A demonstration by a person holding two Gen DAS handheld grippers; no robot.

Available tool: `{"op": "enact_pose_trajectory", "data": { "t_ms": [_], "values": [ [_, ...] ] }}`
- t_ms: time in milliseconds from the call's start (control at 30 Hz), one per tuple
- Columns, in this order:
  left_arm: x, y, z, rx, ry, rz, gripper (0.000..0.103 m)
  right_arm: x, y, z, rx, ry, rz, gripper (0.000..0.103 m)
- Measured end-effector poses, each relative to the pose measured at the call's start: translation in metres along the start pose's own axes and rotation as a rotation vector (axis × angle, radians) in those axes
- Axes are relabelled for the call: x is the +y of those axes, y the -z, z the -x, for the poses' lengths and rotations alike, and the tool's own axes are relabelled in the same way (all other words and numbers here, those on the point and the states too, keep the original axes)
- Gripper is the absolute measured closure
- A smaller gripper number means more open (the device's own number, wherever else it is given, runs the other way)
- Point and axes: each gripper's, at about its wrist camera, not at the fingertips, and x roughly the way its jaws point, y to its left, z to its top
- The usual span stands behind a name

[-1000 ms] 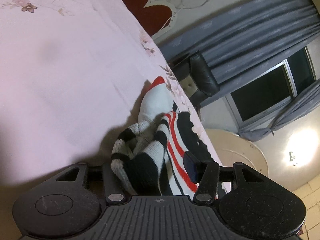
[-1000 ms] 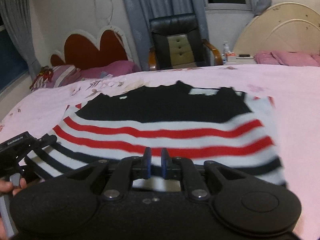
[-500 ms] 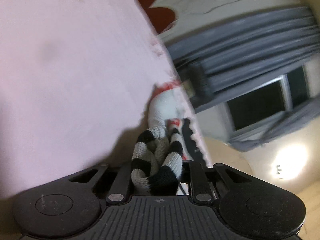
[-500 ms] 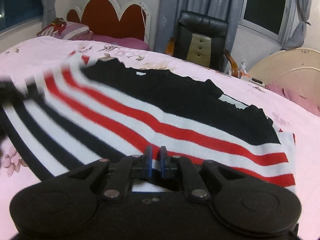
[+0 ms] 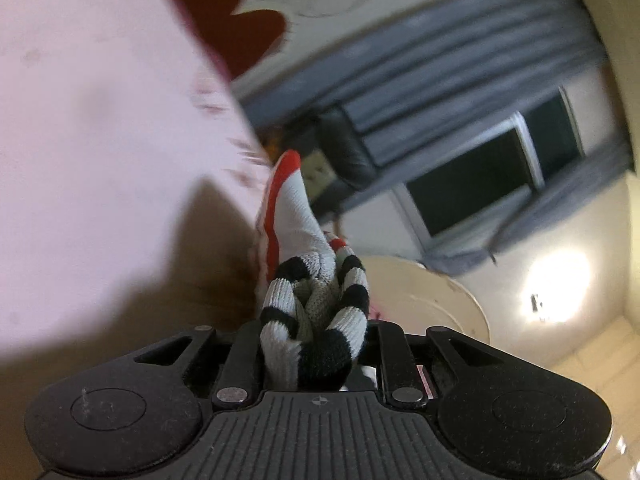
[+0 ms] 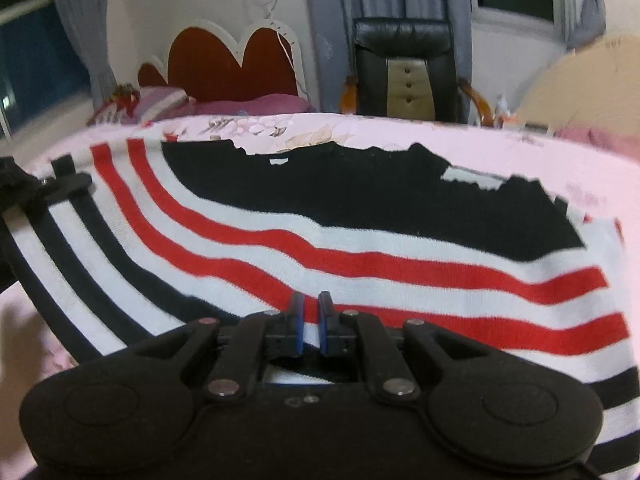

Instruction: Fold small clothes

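A small knitted sweater, black at the top with white, red and black stripes, is stretched out above the pink floral bed. My right gripper is shut on its striped hem at the near edge. My left gripper is shut on a bunched black-and-white striped corner of the sweater, lifted off the bed; its fingertips are hidden by the cloth. The left gripper also shows at the far left of the right wrist view, holding that corner.
The pink bed sheet fills the left of the left wrist view. A red heart-shaped headboard, pillows, a black chair and grey curtains stand behind the bed. A round cream tabletop leans at the right.
Both grippers have lifted the sweater's hem off the bed and swung it. The left gripper closed tighter on the bunched corner and rose. The right gripper stayed shut.
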Motion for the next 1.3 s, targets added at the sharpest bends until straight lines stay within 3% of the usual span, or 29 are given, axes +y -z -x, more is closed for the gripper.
{"op": "enact_pose_trajectory", "data": {
  "t_ms": [100,233,367,467,567,600,633,667,700,733,833,900,967,1033,1133,1300],
  "values": [
    [-0.047,0.008,-0.004,0.029,-0.008,-0.116,0.085,-0.031,-0.002,0.016,-0.017,-0.085,-0.178,0.093],
    [-0.103,0.038,-0.022,0.112,-0.038,-0.28,0.085,-0.084,0.004,0.052,-0.074,-0.11,-0.352,0.09],
    [-0.129,0.088,-0.045,0.234,-0.059,-0.372,0.085,-0.135,0.013,0.085,-0.106,-0.1,-0.444,0.09],
    [-0.136,0.129,-0.067,0.336,-0.128,-0.441,0.085,-0.171,0.023,0.103,-0.107,-0.099,-0.509,0.089],
    [-0.147,0.158,-0.071,0.346,-0.197,-0.592,0.082,-0.191,0.033,0.112,-0.098,-0.135,-0.564,0.076],
    [-0.156,0.164,-0.071,0.342,-0.216,-0.657,0.077,-0.195,0.035,0.114,-0.095,-0.16,-0.58,0.067],
    [-0.164,0.169,-0.069,0.352,-0.219,-0.717,0.057,-0.198,0.038,0.115,-0.096,-0.185,-0.597,0.055],
    [-0.173,0.173,-0.069,0.375,-0.202,-0.753,0.032,-0.201,0.04,0.114,-0.106,-0.221,-0.624,0.05],
    [-0.181,0.176,-0.066,0.401,-0.171,-0.774,0.026,-0.204,0.041,0.114,-0.116,-0.256,-0.654,0.04],
    [-0.189,0.176,-0.058,0.414,-0.132,-0.791,0.025,-0.206,0.042,0.112,-0.122,-0.289,-0.685,0.039],
    [-0.202,0.157,-0.019,0.374,-0.026,-0.743,0.025,-0.203,0.039,0.106,-0.111,-0.37,-0.731,0.039],
    [-0.195,0.133,0.01,0.298,-0.017,-0.674,0.025,-0.199,0.034,0.103,-0.091,-0.391,-0.728,0.039],
    [-0.177,0.104,0.026,0.204,-0.079,-0.634,0.025,-0.194,0.028,0.095,-0.042,-0.408,-0.724,0.039],
    [-0.154,0.076,0.029,0.15,-0.218,-0.59,0.025,-0.19,0.024,0.086,0.002,-0.426,-0.724,0.039],
    [-0.119,0.054,0.019,0.185,-0.33,-0.532,0.025,-0.181,0.021,0.067,0.067,-0.441,-0.738,0.039],
    [-0.092,0.065,0.005,0.281,-0.354,-0.562,0.025,-0.161,0.008,0.042,0.136,-0.38,-0.697,0.042]
  ]
}}
